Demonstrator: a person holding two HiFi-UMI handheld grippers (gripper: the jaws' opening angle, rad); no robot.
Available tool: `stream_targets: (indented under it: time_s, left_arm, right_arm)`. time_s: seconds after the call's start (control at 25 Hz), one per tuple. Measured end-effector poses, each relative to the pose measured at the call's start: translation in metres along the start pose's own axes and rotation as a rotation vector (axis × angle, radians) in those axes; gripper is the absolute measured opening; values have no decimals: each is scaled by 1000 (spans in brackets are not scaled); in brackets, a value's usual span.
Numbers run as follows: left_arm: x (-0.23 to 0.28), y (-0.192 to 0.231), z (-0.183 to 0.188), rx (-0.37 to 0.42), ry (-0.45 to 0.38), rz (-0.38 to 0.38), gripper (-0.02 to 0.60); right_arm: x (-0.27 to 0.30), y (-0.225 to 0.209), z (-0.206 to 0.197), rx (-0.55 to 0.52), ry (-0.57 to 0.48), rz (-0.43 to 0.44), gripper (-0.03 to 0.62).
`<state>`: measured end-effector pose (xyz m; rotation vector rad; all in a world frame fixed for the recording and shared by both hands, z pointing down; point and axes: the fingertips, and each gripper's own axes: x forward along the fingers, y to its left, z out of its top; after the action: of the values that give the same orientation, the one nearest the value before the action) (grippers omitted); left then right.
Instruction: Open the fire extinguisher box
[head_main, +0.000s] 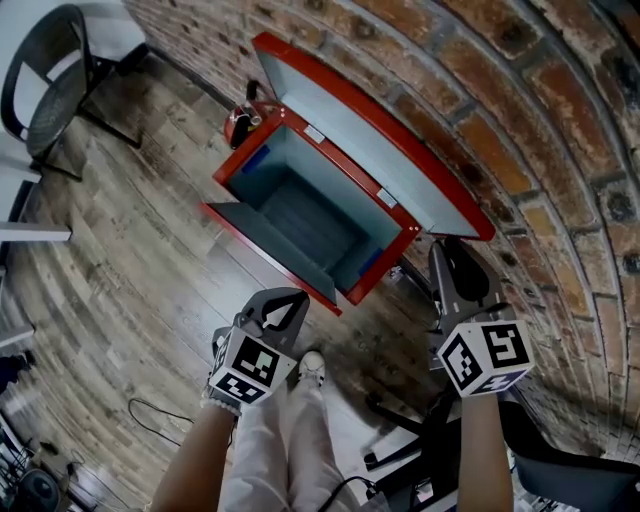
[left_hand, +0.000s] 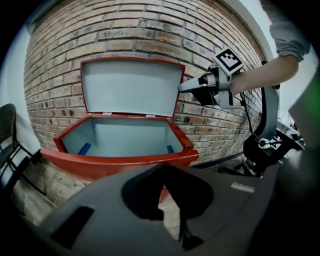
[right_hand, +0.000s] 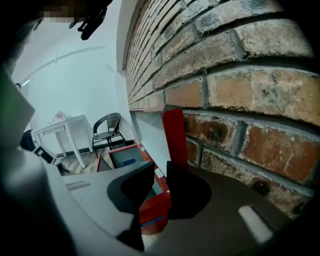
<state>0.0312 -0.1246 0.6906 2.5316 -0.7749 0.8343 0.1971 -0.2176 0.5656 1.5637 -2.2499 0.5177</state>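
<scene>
The red fire extinguisher box (head_main: 262, 249) stands on the wooden floor with its pale grey inside showing. Its lid (head_main: 380, 140) is raised and leans back against the brick wall. My left gripper (head_main: 293, 297) hovers just in front of the box's near corner, jaws together and empty. In its own view, the left gripper (left_hand: 162, 167) points at the box's front rim (left_hand: 120, 160) under the raised lid (left_hand: 130, 87). My right gripper (head_main: 447, 255) hangs by the lid's right end near the wall. In its own view, the right gripper (right_hand: 160, 167) has a narrow gap between its tips and holds nothing.
A red extinguisher (head_main: 240, 125) stands behind the box's far corner. A black chair (head_main: 45, 90) and a white table (right_hand: 60, 130) sit at the far left. Black stand legs (head_main: 420, 450) and a cable (head_main: 150, 410) lie by the person's shoe (head_main: 312, 368). The brick wall (head_main: 560, 150) runs close on the right.
</scene>
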Motion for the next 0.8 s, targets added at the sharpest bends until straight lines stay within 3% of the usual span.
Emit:
stream_targets:
  time_s: [0.2, 0.4, 0.48, 0.76, 0.8]
  left_arm:
    - [-1, 0, 0, -12, -5, 8, -3]
    - [-1, -1, 0, -17, -8, 8, -3]
    - [-2, -1, -1, -20, -9, 9, -3]
    - [-6, -2, -6, -27, -12, 6, -3]
    - [-7, -2, -7, -27, -13, 6, -3]
  right_arm:
    - [6, -27, 8, 30, -2, -47, 67]
    - [8, -16, 2, 9, 19, -10, 44]
    - [10, -3, -4, 9, 38, 32, 6]
    - [19, 67, -46, -46, 184, 265, 8]
    - [20, 78, -52, -51, 204, 296, 33]
